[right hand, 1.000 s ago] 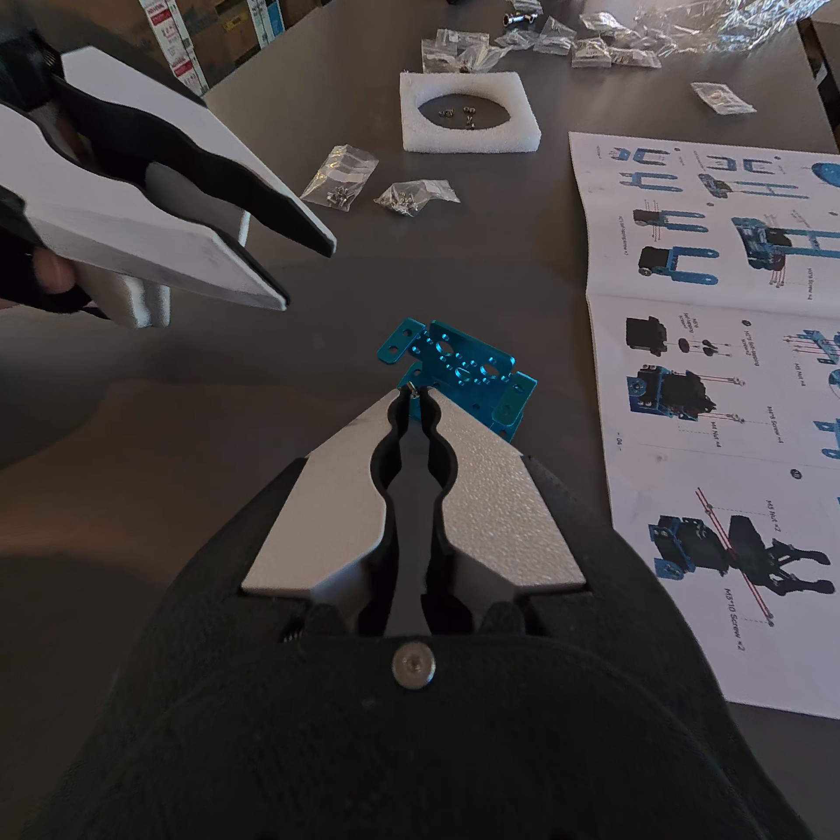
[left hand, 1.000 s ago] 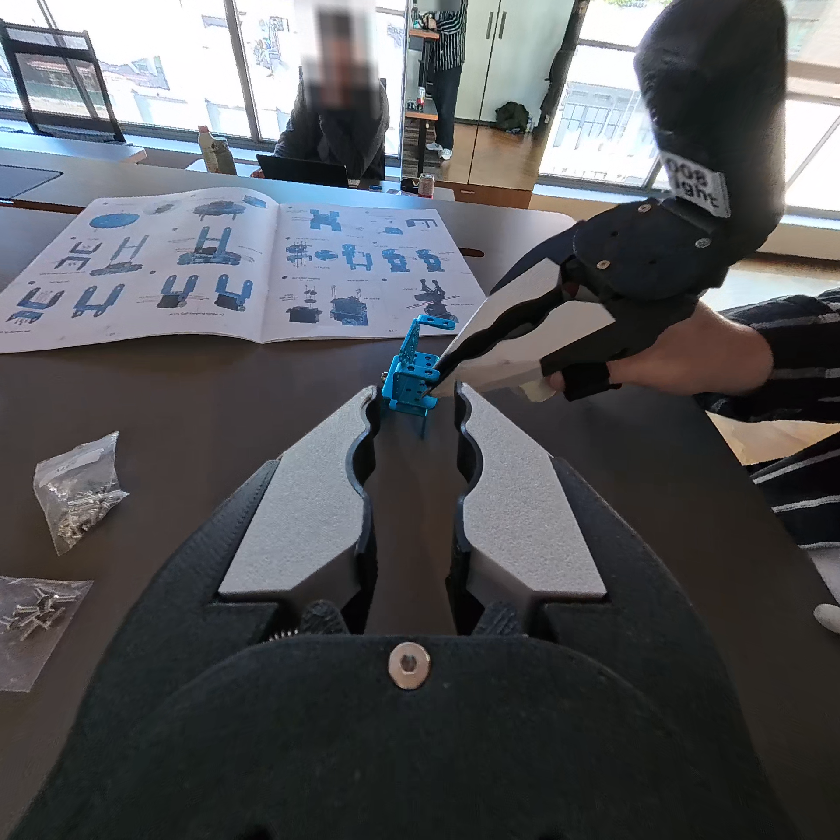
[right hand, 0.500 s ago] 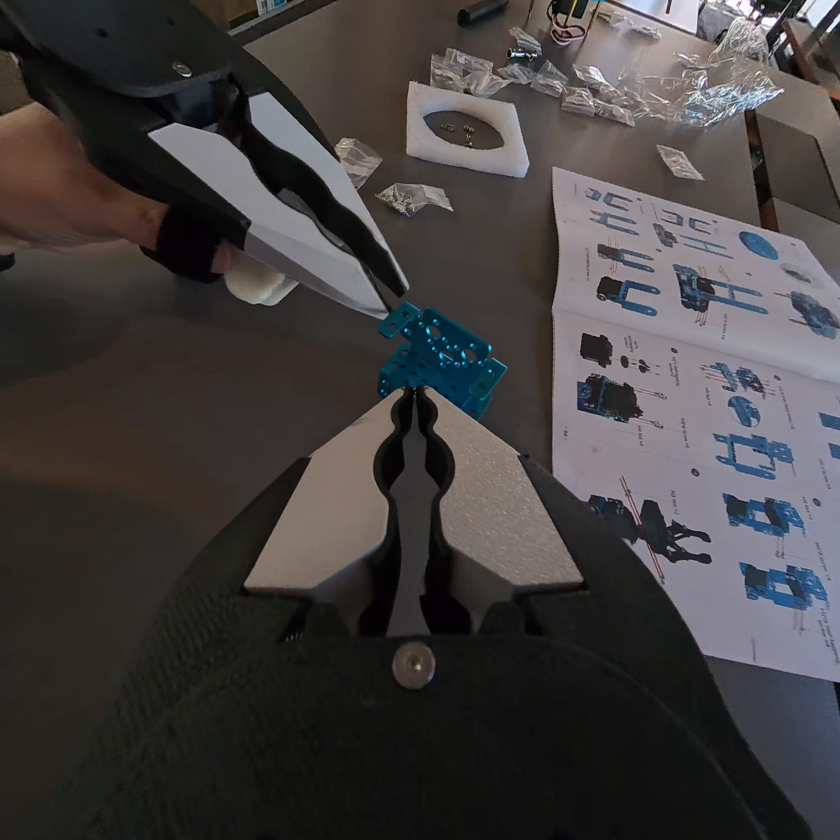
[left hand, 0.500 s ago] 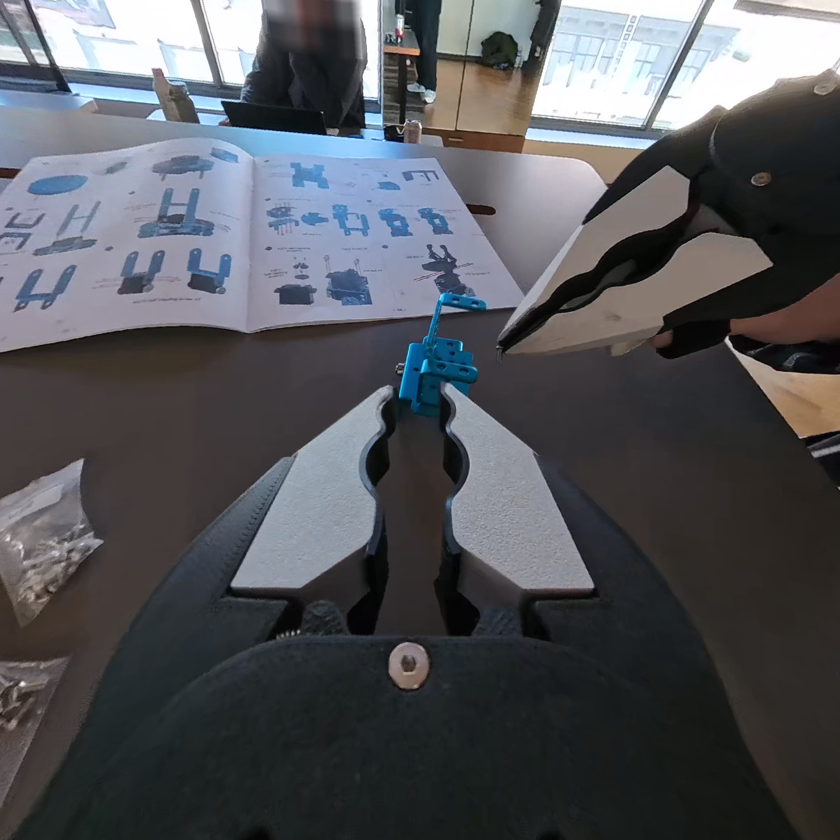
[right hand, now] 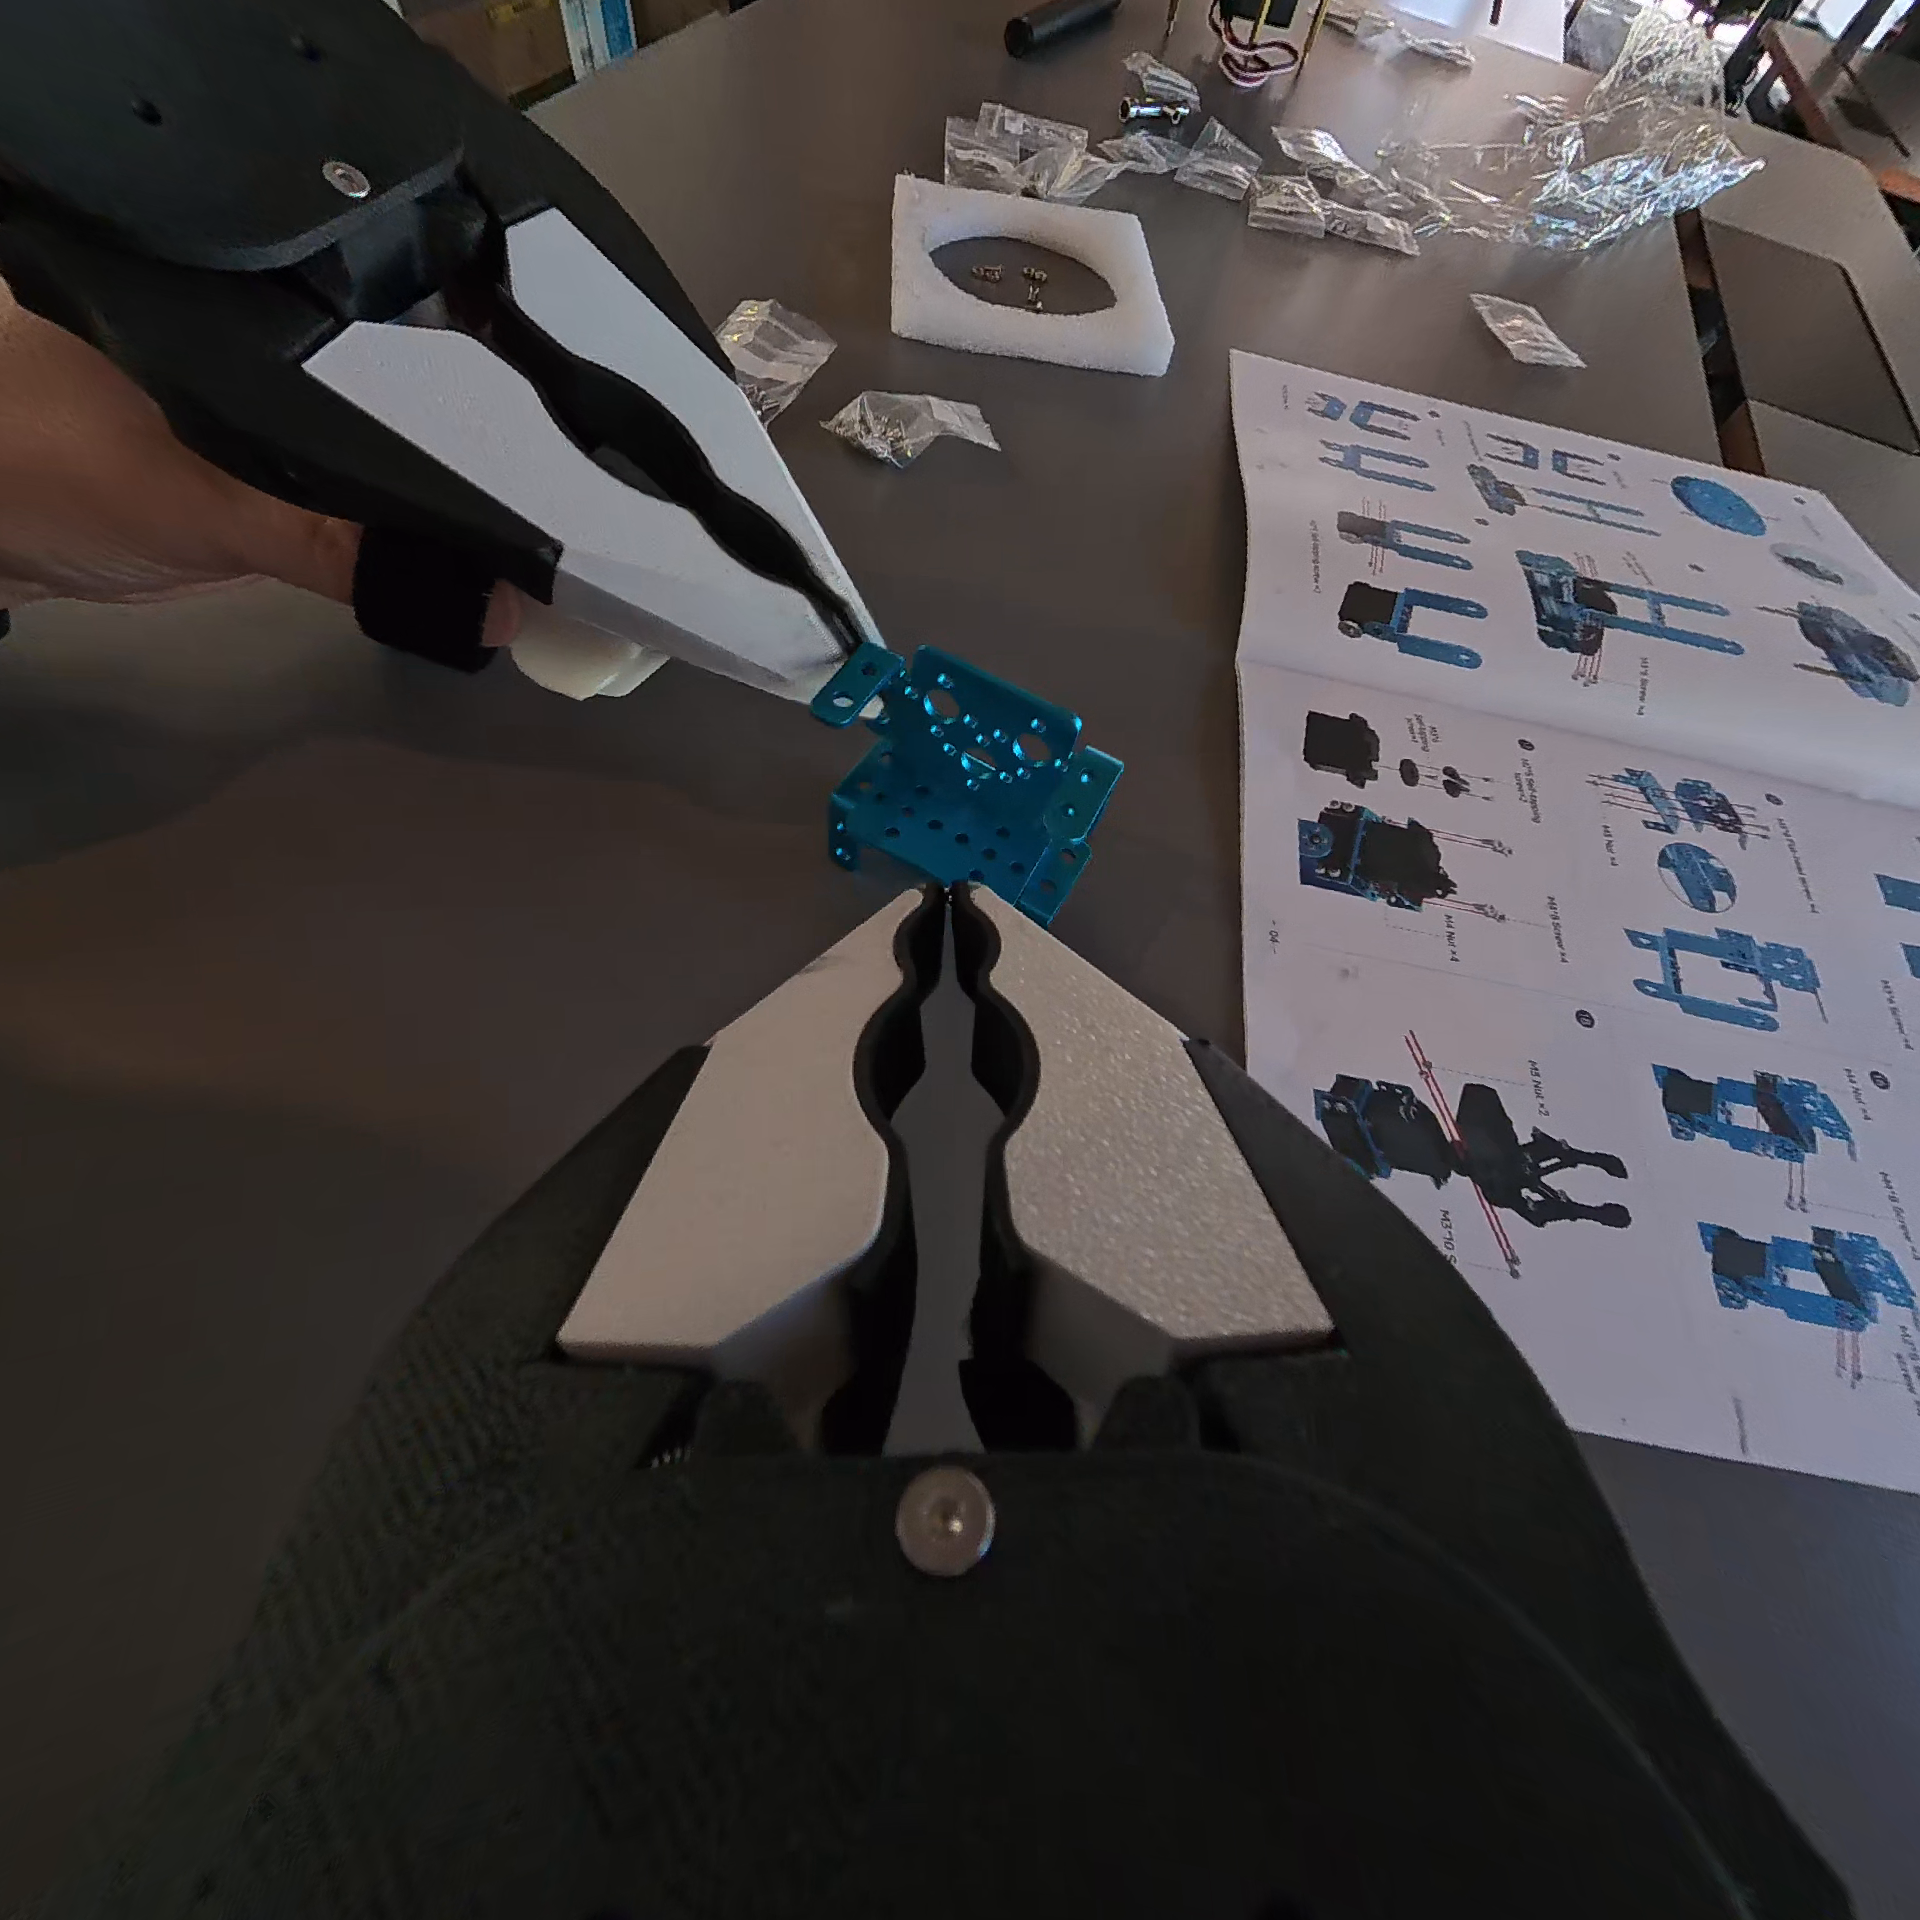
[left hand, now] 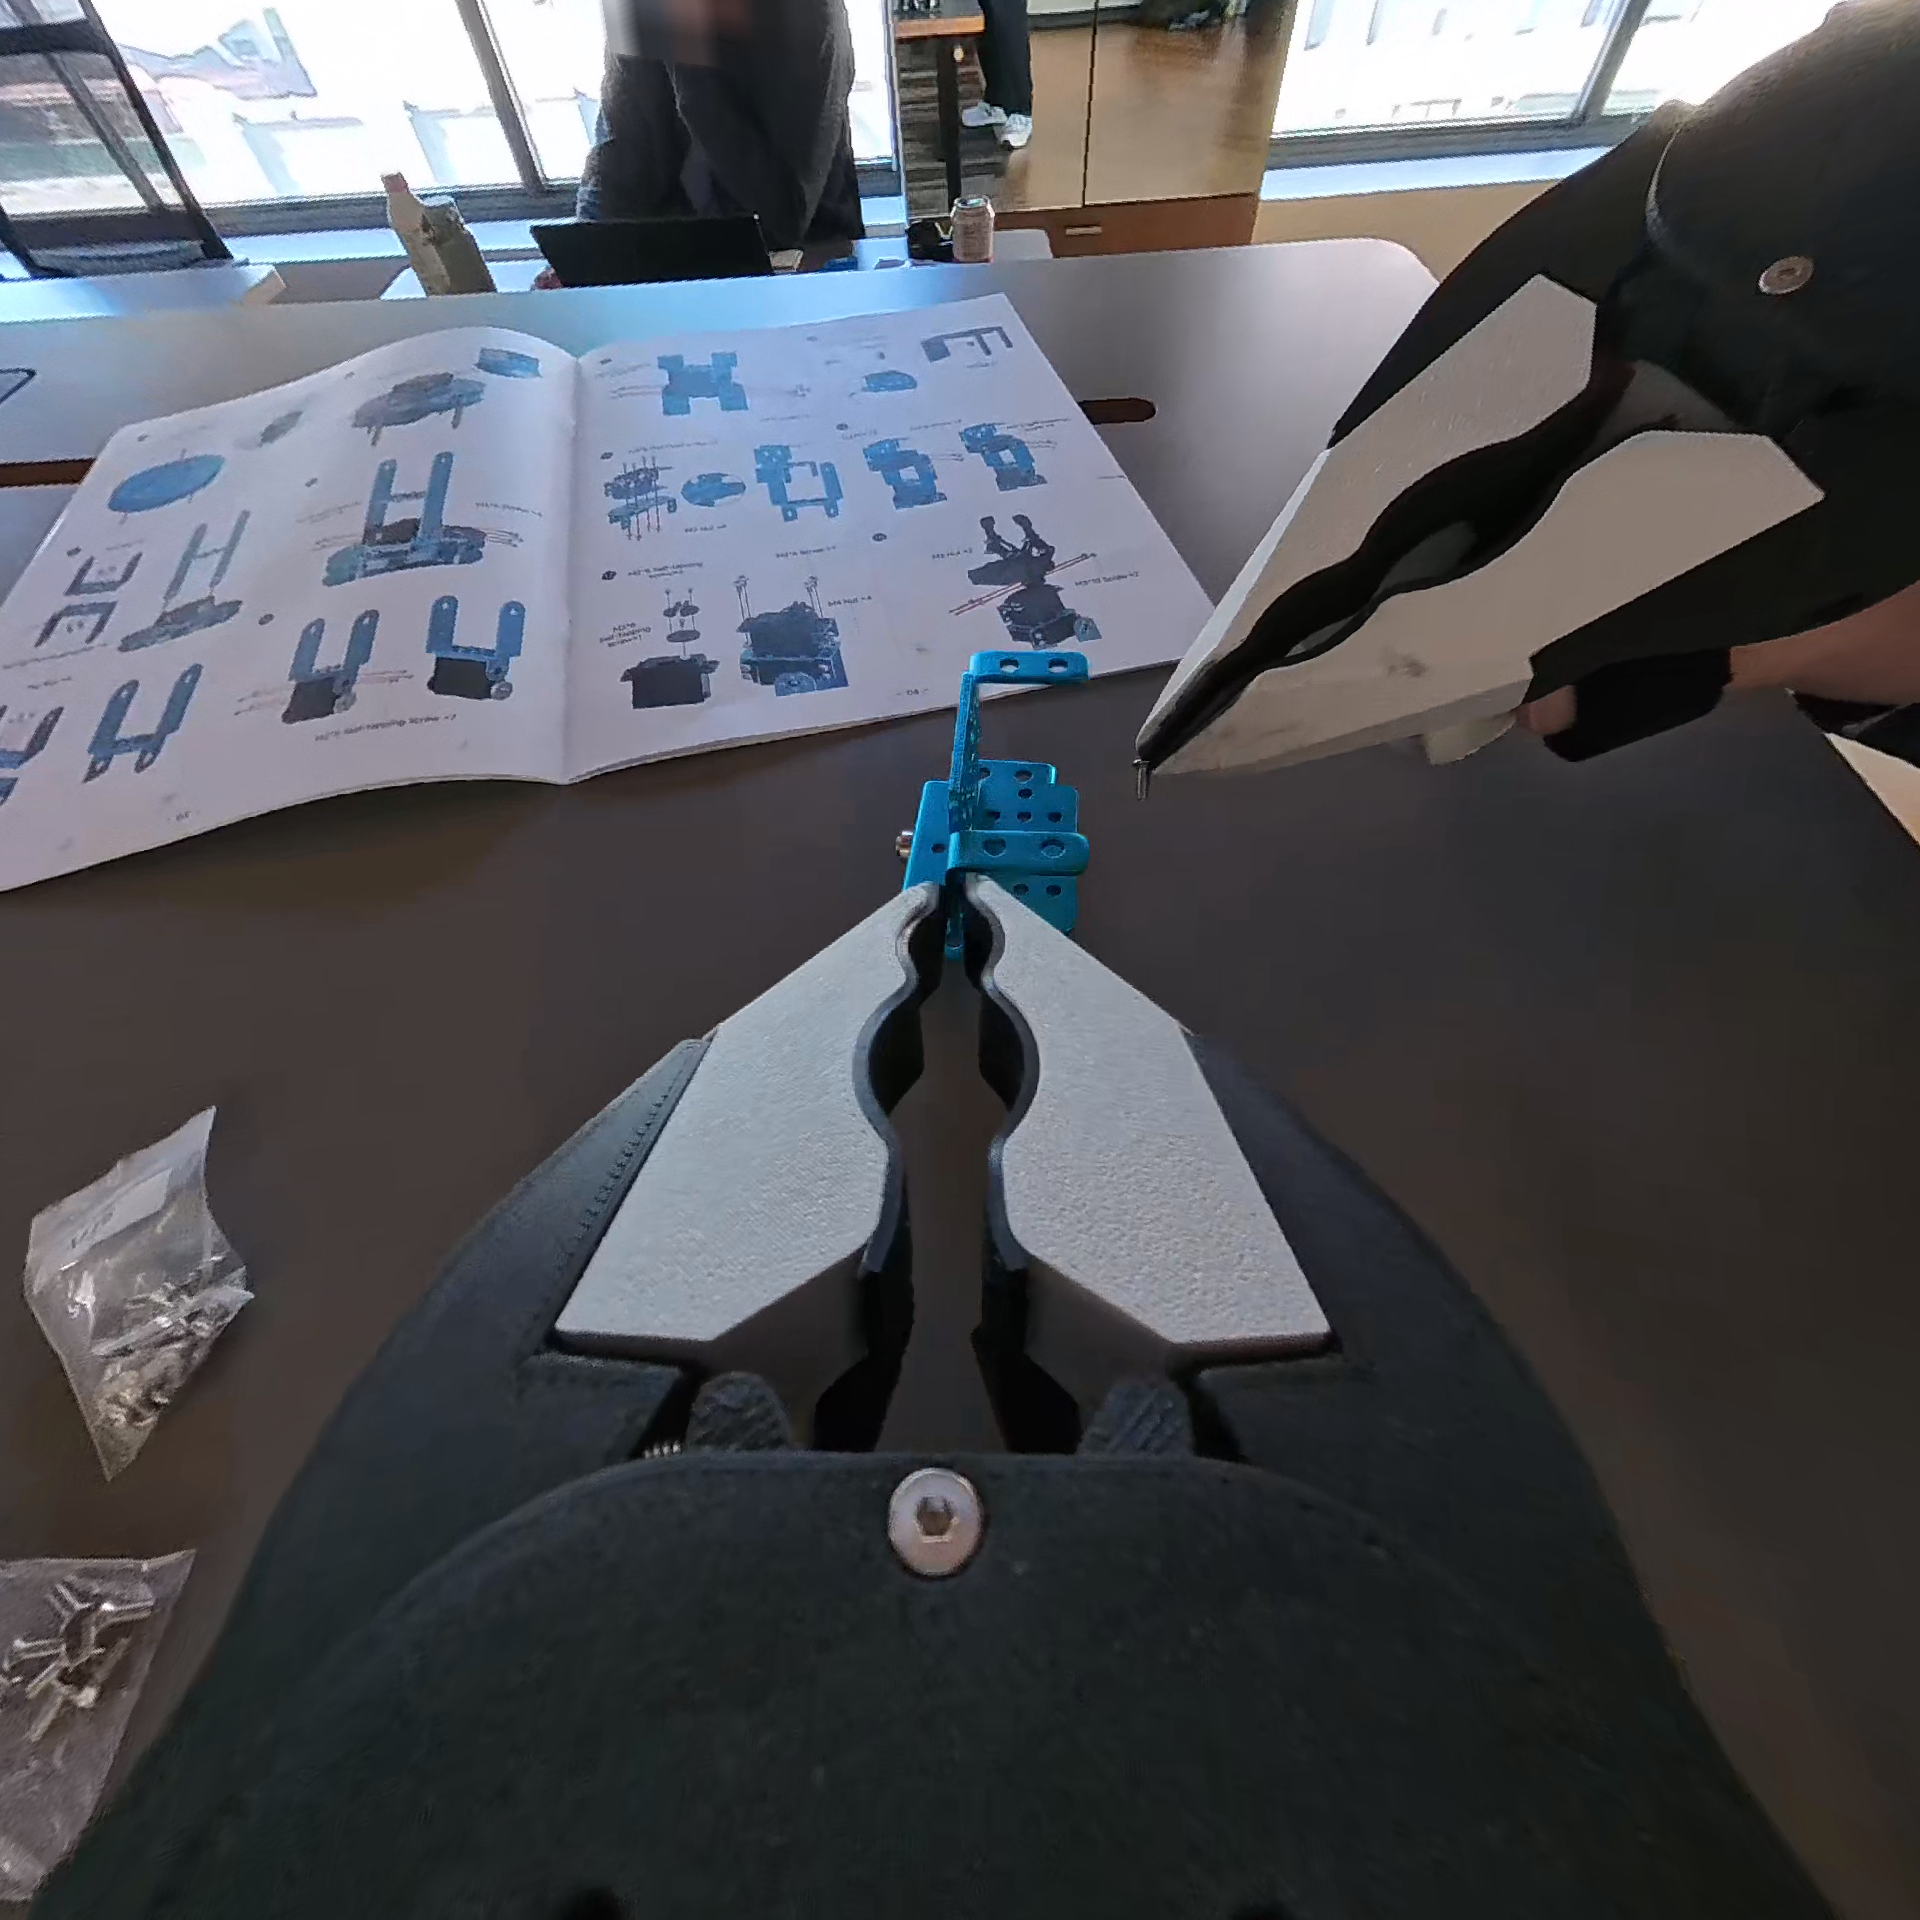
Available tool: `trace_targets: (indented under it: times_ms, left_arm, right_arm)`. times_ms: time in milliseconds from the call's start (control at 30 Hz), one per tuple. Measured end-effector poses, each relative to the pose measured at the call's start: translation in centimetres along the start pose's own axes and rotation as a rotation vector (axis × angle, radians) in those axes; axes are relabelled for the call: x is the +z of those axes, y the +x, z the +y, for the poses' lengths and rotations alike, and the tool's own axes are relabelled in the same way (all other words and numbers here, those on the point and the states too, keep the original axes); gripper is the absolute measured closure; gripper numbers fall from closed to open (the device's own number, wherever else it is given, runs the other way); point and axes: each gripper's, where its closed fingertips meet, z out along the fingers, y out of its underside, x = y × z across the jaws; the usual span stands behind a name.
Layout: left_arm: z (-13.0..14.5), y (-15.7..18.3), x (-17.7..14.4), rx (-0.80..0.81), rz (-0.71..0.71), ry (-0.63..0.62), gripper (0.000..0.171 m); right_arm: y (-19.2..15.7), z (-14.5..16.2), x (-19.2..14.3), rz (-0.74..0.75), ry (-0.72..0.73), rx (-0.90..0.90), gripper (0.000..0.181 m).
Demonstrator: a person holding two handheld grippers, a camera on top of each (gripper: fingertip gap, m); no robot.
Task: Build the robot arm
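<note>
Bracket (left hand: pixel 992 831), blue metal with holes, stands on the dark desk (left hand: pixel 1455 1143), near the open booklet (left hand: pixel 520 540). Left gripper (left hand: pixel 958 902) fingers are closed on its near edge. Right gripper (left hand: pixel 1143 764) fingers pinch a small screw (left hand: pixel 1141 779), just right of the bracket. Screw bags (left hand: pixel 135 1278) lie left.
</note>
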Motion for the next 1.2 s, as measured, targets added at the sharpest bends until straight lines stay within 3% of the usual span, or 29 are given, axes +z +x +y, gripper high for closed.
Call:
trace_targets:
  times_ms: [600,833,933,1200]
  left_arm:
    - [0.0,0.0,0.1,0.03,0.007,-0.002,0.171]
    - [0.5,-0.8,-0.7,-0.001,-0.022,-0.014,0.149]
    - [-0.3,-0.1,-1.0,-0.045,-0.007,0.031,0.128]
    - [-1.2,0.1,-0.3,-0.089,-0.023,0.056,0.133]
  right_arm:
    - [-0.1,0.5,0.0,-0.017,0.007,0.024,0.181]
    - [0.0,0.5,-0.2,-0.02,0.017,0.021,0.181]
    - [0.1,0.6,-0.2,-0.023,0.02,0.028,0.181]
    - [0.3,0.6,-0.2,-0.026,0.026,0.037,0.181]
